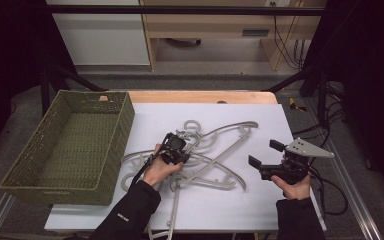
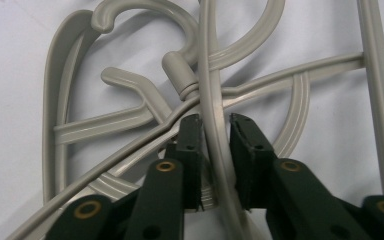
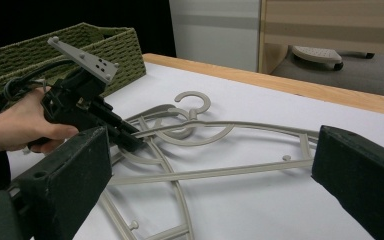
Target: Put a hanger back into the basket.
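On the white sheet covering the table (image 1: 260, 210) you've got a tangled pile of pale grey plastic coat hangers (image 1: 215, 165), hooks and arms all crossing over each other roughly mid-table. Your left gripper (image 1: 176, 148) is down in that pile near the hooks, and in the left gripper view you can see one thin curved hanger arm (image 2: 215, 135) running straight up between the two black jaws. The jaws sit close on either side of it, clenched onto that arm, with the other hangers' hooks (image 2: 180, 75) fanned out just beyond the tips.

Your right gripper (image 1: 262, 153) is off to the right side of the sheet, clear of the pile, held level and pointing back toward the hangers. Its jaws are spread wide with nothing between them; in the right gripper view they frame the pile and your left hand (image 3: 22, 125) gripping the other tool.

Off to the left sits an olive-green woven rectangular basket (image 1: 122, 125), right beside the sheet, with the nearest hanger ends lying close to its wall.
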Demonstrator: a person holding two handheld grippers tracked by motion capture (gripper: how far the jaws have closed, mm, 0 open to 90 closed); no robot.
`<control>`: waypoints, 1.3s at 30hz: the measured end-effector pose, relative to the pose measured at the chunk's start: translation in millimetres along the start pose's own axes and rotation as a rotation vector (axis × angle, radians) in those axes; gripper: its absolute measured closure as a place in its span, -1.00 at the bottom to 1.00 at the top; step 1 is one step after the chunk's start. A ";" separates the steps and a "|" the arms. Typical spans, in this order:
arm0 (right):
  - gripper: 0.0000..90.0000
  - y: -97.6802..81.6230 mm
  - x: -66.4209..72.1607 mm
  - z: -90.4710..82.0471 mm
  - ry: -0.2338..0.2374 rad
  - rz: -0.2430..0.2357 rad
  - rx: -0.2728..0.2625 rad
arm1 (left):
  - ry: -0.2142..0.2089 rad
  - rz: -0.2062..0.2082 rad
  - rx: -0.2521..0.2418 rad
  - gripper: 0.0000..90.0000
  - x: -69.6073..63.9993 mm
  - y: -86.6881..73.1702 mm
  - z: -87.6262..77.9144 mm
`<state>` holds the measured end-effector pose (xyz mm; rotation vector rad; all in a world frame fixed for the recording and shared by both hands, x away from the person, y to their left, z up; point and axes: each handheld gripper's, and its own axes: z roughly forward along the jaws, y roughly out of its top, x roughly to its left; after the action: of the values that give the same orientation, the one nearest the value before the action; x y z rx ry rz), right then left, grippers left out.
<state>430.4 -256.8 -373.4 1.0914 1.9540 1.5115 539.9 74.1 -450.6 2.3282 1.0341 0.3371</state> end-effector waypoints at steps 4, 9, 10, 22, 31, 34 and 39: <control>-0.94 0.0 0.1 0.2 -0.004 0.003 0.000 | 0.009 -0.034 -0.009 0.74 -1.1 0.2 -0.4; -0.94 0.0 0.0 0.1 -0.004 0.002 0.001 | 0.012 -0.063 -0.060 0.80 0.0 -2.1 -4.6; -0.94 0.0 0.0 0.1 -0.005 0.002 0.001 | 0.012 -0.063 -0.060 0.80 0.0 -2.1 -4.6; -0.94 0.2 -0.2 -1.3 -0.002 0.004 0.001 | -0.018 -0.051 -0.235 0.81 -4.9 -3.8 -41.9; -0.94 0.3 -0.5 -2.0 -0.009 0.000 0.000 | -0.043 -0.061 -0.352 0.81 -2.6 -7.9 -77.5; -0.94 0.5 -0.4 -2.7 -0.008 0.002 -0.001 | -0.037 -0.062 -0.374 0.81 -0.1 -9.9 -90.8; -0.94 0.6 -0.6 -3.7 -0.014 0.003 -0.003 | -0.009 -0.053 -0.407 0.81 4.3 -12.2 -118.0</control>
<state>428.3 -259.5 -371.8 1.1007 1.9408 1.5045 483.9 130.3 -362.3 1.9331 0.9225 0.4688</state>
